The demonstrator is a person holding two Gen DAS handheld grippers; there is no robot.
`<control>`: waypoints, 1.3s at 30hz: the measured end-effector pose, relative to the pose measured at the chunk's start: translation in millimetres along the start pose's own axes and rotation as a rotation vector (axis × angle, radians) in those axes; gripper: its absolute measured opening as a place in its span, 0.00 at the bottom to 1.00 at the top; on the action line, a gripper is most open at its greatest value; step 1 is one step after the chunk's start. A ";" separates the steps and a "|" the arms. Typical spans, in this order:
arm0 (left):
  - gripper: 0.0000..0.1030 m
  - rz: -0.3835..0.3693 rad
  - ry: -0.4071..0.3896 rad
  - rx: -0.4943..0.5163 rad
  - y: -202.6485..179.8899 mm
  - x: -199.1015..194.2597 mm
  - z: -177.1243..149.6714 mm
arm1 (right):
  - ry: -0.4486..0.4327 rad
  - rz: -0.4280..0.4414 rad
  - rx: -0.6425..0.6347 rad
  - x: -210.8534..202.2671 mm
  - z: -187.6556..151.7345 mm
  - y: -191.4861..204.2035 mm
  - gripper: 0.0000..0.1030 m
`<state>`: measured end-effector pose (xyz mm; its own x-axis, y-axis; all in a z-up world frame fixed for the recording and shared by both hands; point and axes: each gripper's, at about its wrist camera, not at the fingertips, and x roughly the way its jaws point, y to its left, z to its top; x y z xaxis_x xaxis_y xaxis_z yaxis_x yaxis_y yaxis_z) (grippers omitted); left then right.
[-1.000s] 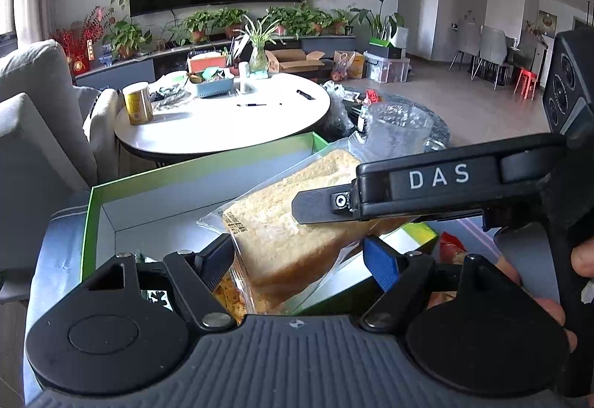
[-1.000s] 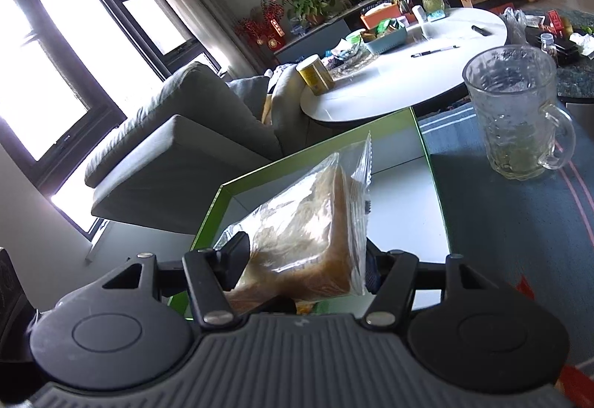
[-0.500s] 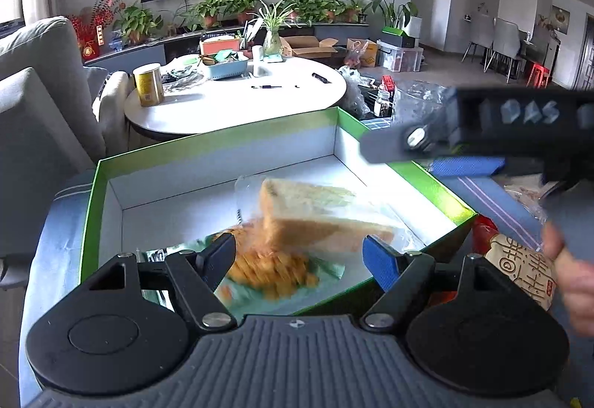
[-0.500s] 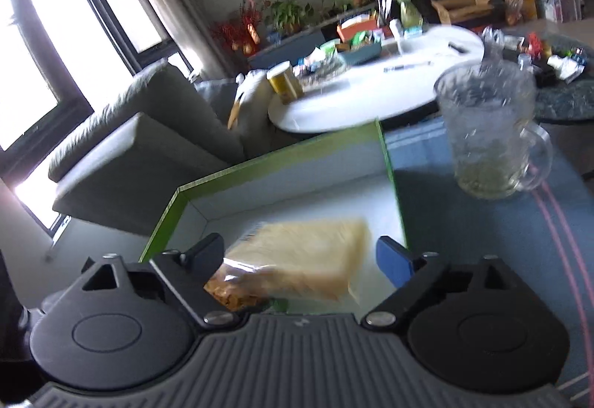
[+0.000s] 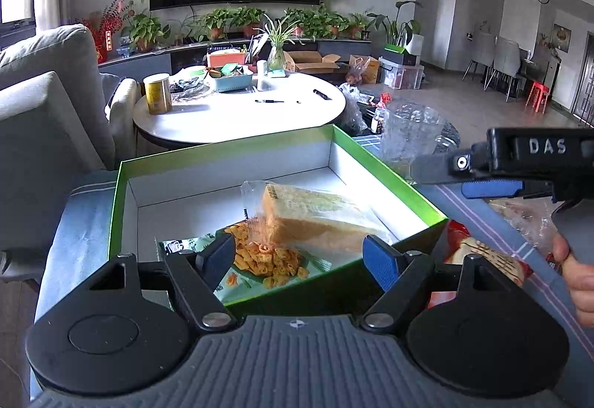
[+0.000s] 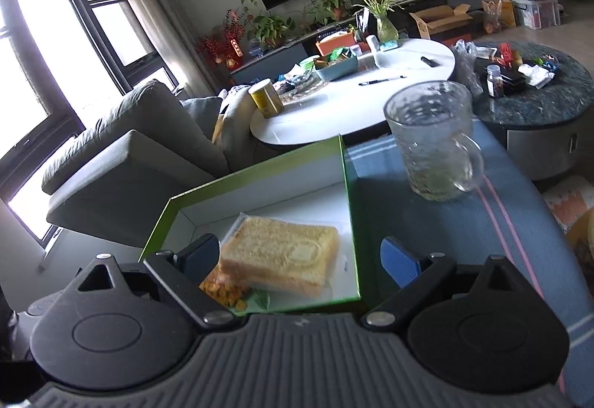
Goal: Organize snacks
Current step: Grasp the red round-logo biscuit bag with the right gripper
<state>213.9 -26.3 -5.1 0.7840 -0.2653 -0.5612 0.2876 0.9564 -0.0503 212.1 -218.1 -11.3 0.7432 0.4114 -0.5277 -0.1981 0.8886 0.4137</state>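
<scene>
Green box on blue-clothed counter, open side up. Bagged bread lying flat inside, resting partly on green snack packet at near wall. Left claw parked above near rim, jaws spread, nothing between pads. Right claw likewise spread and empty, hovering over box corner; seen from left view at right edge, clear of box, with person's fingers on its handle. Further wrapped snacks on counter just right of box, outside it. Glass mug standing beyond box, apart from it.

Handling, judged: bread light, soft, easily crushed; film bag slick and loose. Best taken by crimped bag end or lightly across crust edges, never squeezed through middle. Packet beneath light, crinkly, contents brittle; best pinched at sealed edge. Remaining snacks probably also light; grip at wrapper seam advised. Mug rigid and fragile; best kept clear of when reaching.
</scene>
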 end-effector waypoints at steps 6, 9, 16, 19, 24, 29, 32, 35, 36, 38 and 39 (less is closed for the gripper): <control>0.72 -0.015 0.007 -0.012 -3.7 -12.9 -10.9 | 0.014 -0.030 -0.012 -11.6 -6.8 -5.1 0.63; 0.72 -0.028 0.021 -0.005 -8.8 -16.0 -16.9 | 0.023 -0.063 -0.005 -16.0 -11.7 -15.1 0.63; 0.72 -0.081 0.044 0.052 -34.4 -17.3 -25.8 | 0.052 -0.140 0.040 -18.5 -20.0 -40.0 0.63; 0.72 -0.089 0.056 0.070 -42.8 -16.0 -29.0 | 0.097 -0.169 0.045 -10.0 -28.5 -45.4 0.63; 0.72 -0.094 0.076 0.071 -49.8 -14.8 -35.3 | 0.160 -0.146 0.042 -3.5 -50.1 -45.5 0.64; 0.72 -0.108 0.100 0.080 -54.5 -14.3 -43.5 | 0.192 -0.102 0.042 -10.9 -62.2 -40.3 0.64; 0.72 -0.108 0.112 0.088 -56.9 -12.4 -45.8 | 0.201 -0.073 0.027 -16.0 -65.6 -33.9 0.64; 0.72 -0.121 0.117 0.093 -60.6 -11.8 -45.8 | 0.172 -0.066 0.039 -19.1 -62.0 -37.7 0.64; 0.72 -0.130 0.117 0.095 -62.2 -11.6 -45.5 | 0.172 -0.066 0.039 -19.1 -62.0 -37.7 0.64; 0.72 -0.158 0.125 0.100 -65.2 -8.9 -44.3 | 0.170 -0.063 0.099 -16.8 -58.2 -45.5 0.64; 0.72 -0.169 0.129 0.102 -68.3 -7.0 -44.7 | 0.172 -0.062 0.126 -15.7 -57.5 -49.9 0.64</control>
<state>164.2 -84.3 -34.7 0.6450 -0.3968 -0.6531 0.4684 0.8805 -0.0723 173.6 -257.3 -66.3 0.6291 0.3948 -0.6696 -0.0662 0.8855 0.4599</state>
